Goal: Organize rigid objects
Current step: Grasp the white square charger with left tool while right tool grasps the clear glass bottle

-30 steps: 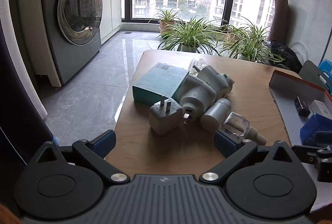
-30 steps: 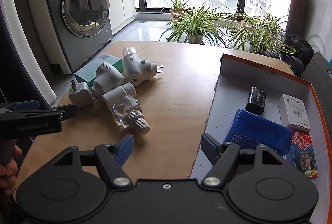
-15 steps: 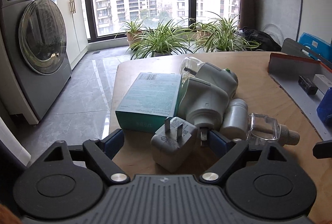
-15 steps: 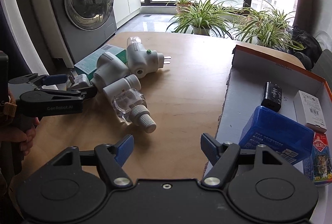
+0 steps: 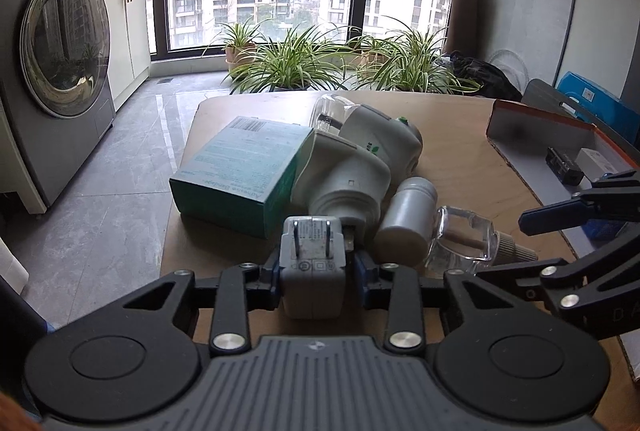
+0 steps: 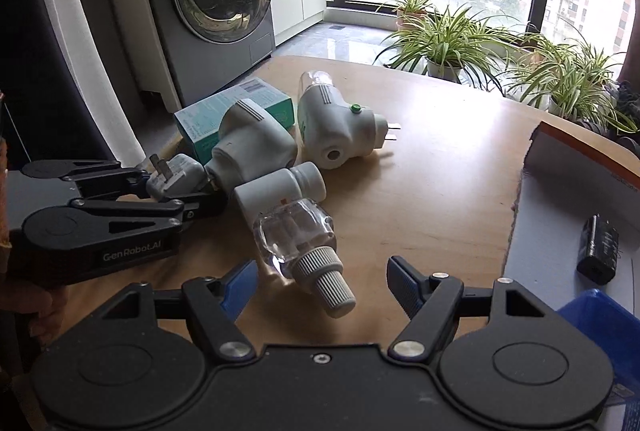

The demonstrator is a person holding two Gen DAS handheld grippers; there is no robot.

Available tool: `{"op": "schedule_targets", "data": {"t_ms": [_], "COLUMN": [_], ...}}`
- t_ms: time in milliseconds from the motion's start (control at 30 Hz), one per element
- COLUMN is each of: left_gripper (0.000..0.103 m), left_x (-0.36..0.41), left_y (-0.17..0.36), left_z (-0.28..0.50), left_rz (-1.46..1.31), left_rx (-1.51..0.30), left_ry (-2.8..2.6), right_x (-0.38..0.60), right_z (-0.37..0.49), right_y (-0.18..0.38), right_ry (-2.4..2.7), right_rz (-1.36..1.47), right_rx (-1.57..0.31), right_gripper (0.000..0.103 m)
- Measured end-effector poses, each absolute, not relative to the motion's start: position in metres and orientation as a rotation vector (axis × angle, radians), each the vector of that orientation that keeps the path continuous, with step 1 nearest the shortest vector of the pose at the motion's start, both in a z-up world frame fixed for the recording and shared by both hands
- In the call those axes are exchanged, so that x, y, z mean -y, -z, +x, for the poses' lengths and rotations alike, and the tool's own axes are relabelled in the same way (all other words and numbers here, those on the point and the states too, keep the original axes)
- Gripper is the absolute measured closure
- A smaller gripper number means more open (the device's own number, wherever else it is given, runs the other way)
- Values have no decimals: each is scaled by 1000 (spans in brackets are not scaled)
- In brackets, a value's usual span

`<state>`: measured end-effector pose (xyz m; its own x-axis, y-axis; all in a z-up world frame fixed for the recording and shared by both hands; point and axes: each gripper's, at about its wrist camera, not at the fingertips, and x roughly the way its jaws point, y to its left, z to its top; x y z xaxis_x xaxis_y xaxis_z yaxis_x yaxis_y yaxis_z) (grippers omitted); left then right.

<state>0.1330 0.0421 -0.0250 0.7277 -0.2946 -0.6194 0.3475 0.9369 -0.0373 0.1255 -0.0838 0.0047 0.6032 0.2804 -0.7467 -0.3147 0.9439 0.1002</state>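
My left gripper (image 5: 316,273) is closing on the white plug adapter (image 5: 313,267) at the tabletop (image 6: 440,167) edge, pads on its sides. Lift straight, clear of the mosquito-repellent heater (image 5: 344,183). My right gripper (image 6: 320,285) hangs wide open, empty, straddling the clear bottle (image 6: 296,235).

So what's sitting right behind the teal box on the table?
Behind the teal box only bare wooden table shows, then floor. Two white plug-in diffusers crowd its right side and hide that edge.
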Motion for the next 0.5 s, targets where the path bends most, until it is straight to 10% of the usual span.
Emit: {"op": "schedule_targets", "data": {"t_ms": [500], "left_gripper": [69], "left_x": [-43], "left_y": [15], "left_z": [109], "left_rz": [-49], "left_rx": [-681], "left_ry": [301], "right_x": [86], "right_z": [116], "right_y": [-2], "right_ry": [-371], "right_rz": [-13], "right_rx": [-874], "right_gripper": [41]}}
